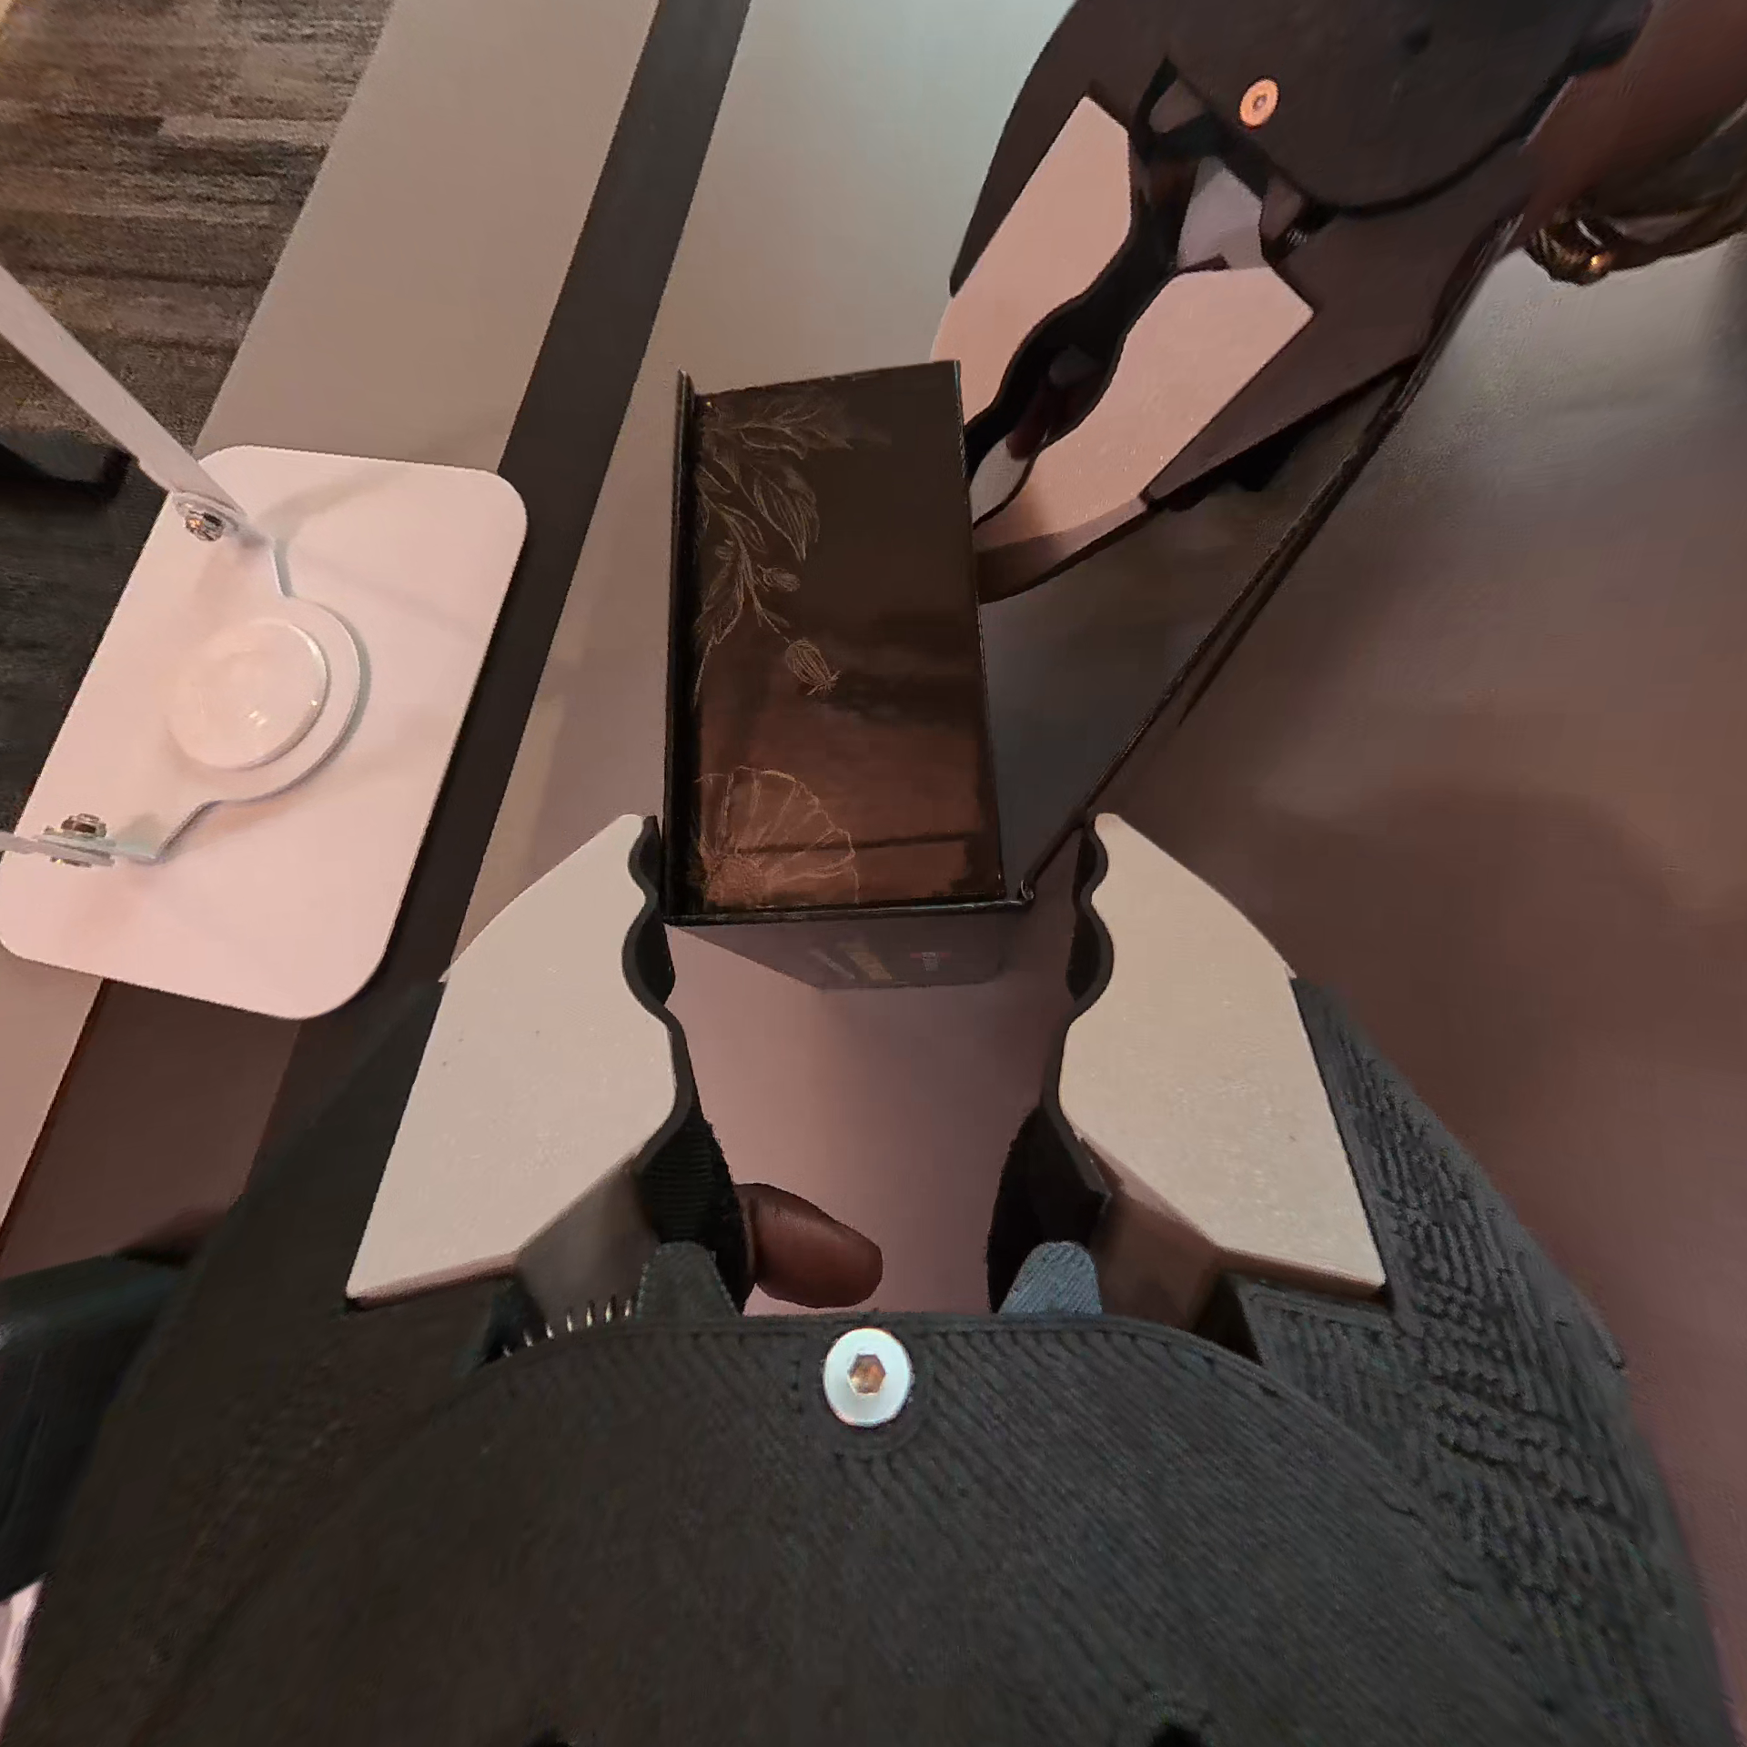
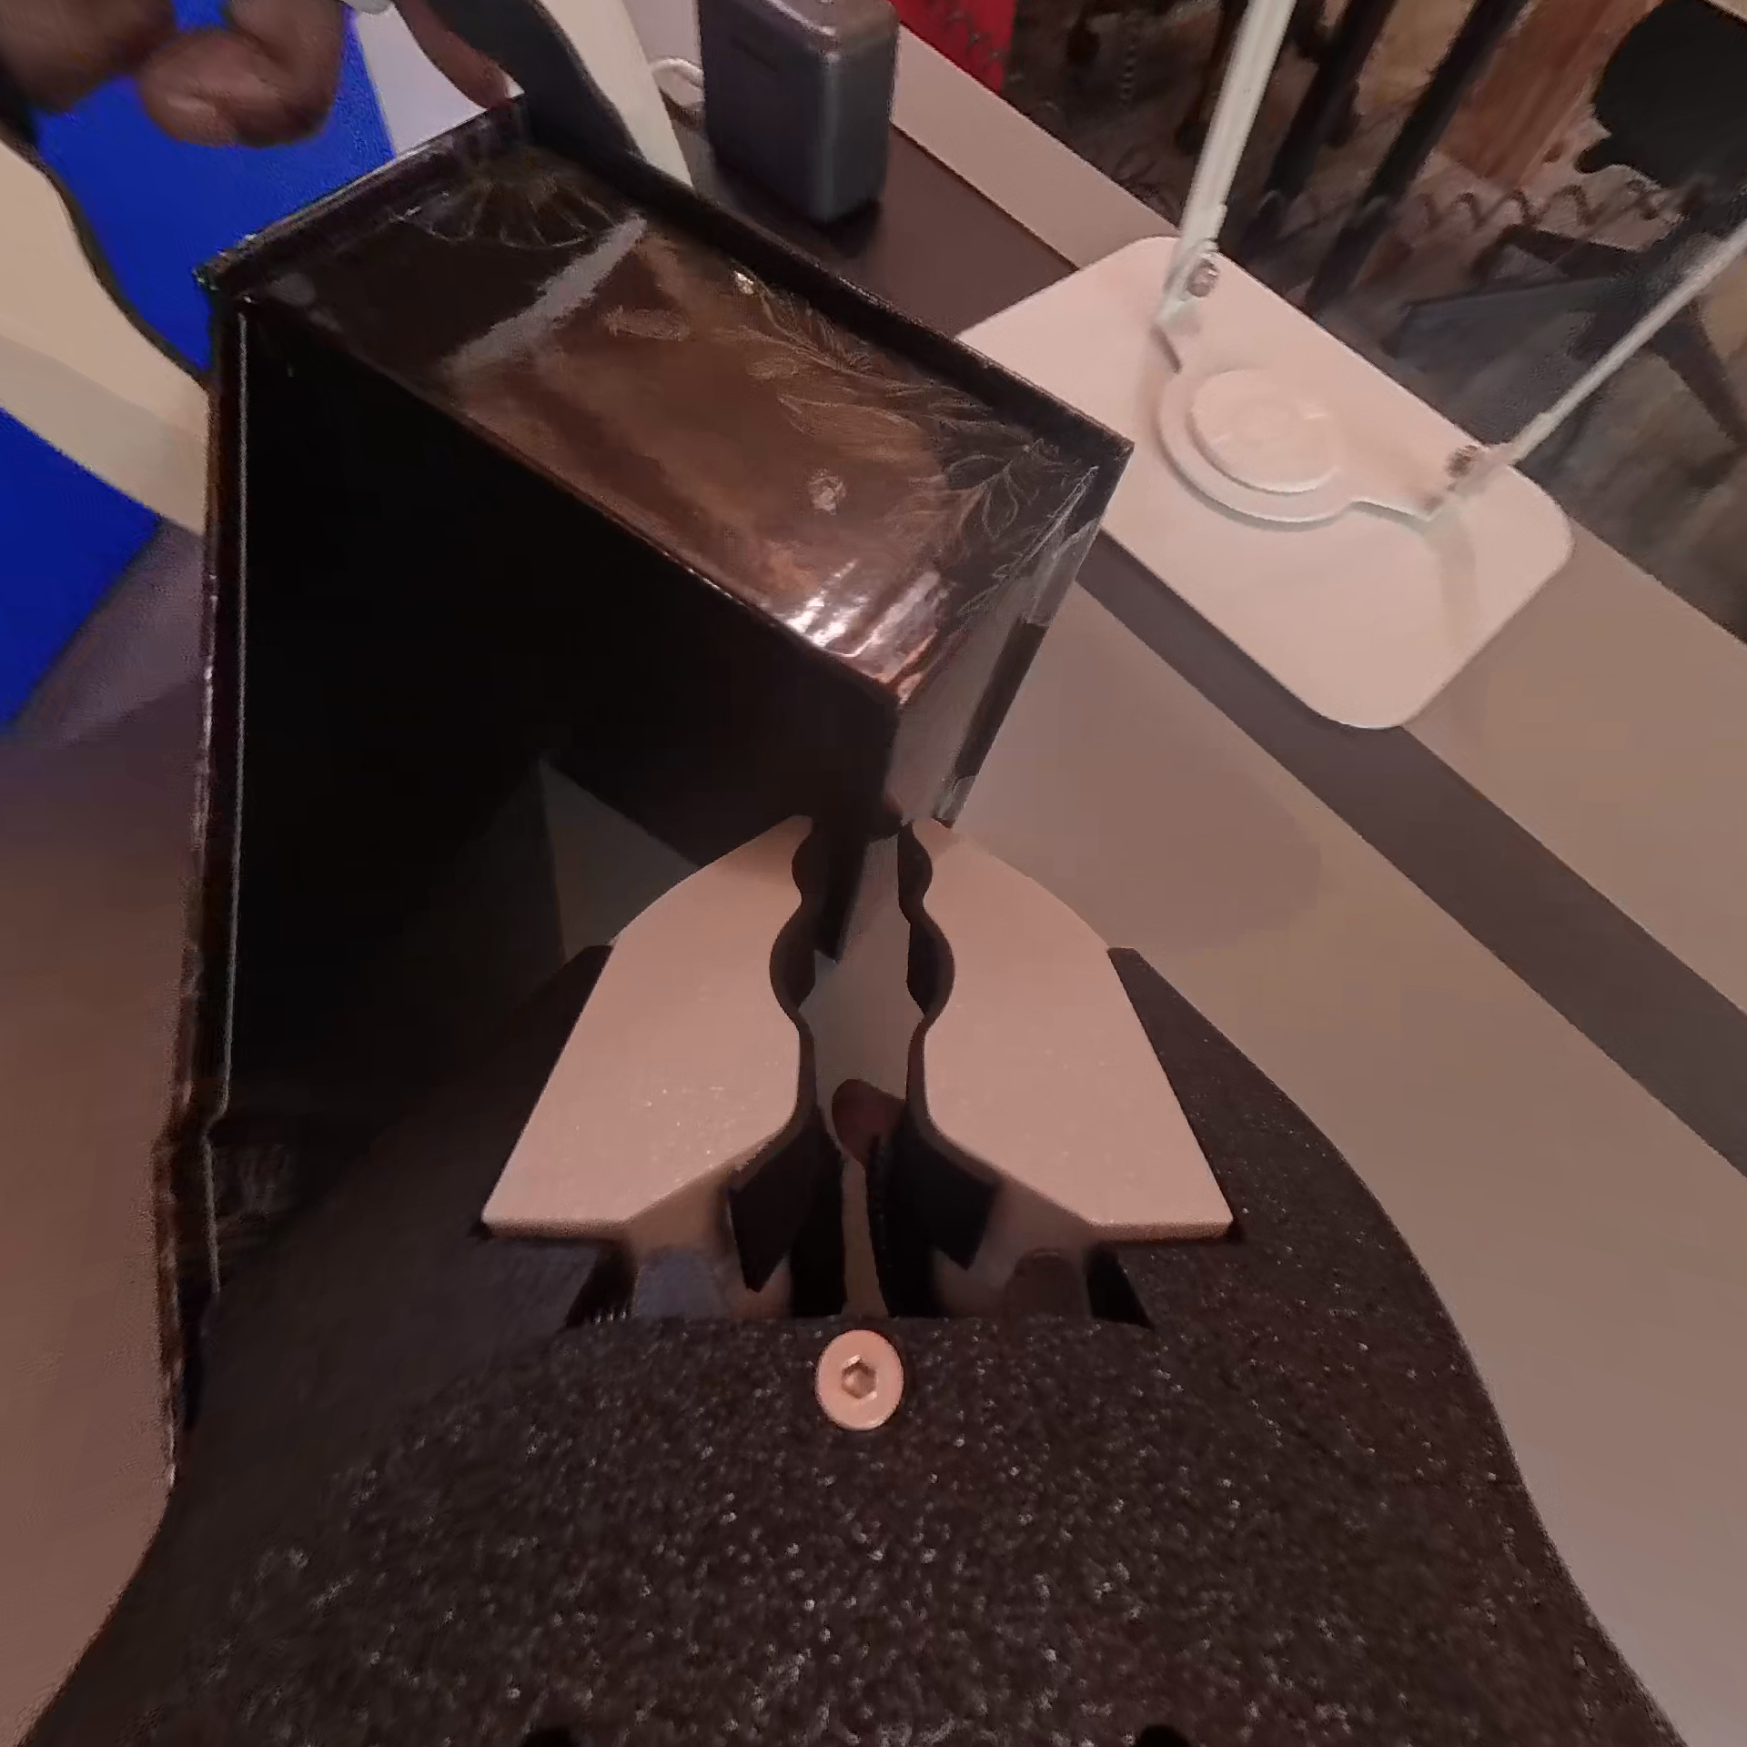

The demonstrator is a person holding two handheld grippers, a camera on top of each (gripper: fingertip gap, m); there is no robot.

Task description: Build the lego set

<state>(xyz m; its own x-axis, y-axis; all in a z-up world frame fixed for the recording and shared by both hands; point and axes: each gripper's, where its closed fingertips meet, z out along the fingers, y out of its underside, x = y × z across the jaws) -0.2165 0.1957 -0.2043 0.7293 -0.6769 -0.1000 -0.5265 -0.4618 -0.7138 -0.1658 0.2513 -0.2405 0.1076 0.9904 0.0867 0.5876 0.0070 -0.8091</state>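
Glossy black card with a pale flower print forms the lego box (image 1: 832, 662), which stands on the tabletop (image 1: 1465, 851) directly ahead of our left gripper (image 1: 865, 908). Its fingers (image 1: 567, 993) are spread wide, grasping nothing, with the box's near end just between the tips. Our right gripper (image 2: 856, 851) is clenched on a thin flap (image 2: 841, 908) at the box's lower corner.

Hazards: the flap is thin card and may tear or slip out under a hard pull; the box is tilted in the right wrist view and may tip or spill whatever it contains, which we cannot see.

Clearance: left of the left fingers, a white stand base (image 1: 255, 718) sits near the tabletop edge, limiting travel. To the right, the tabletop offers more room.
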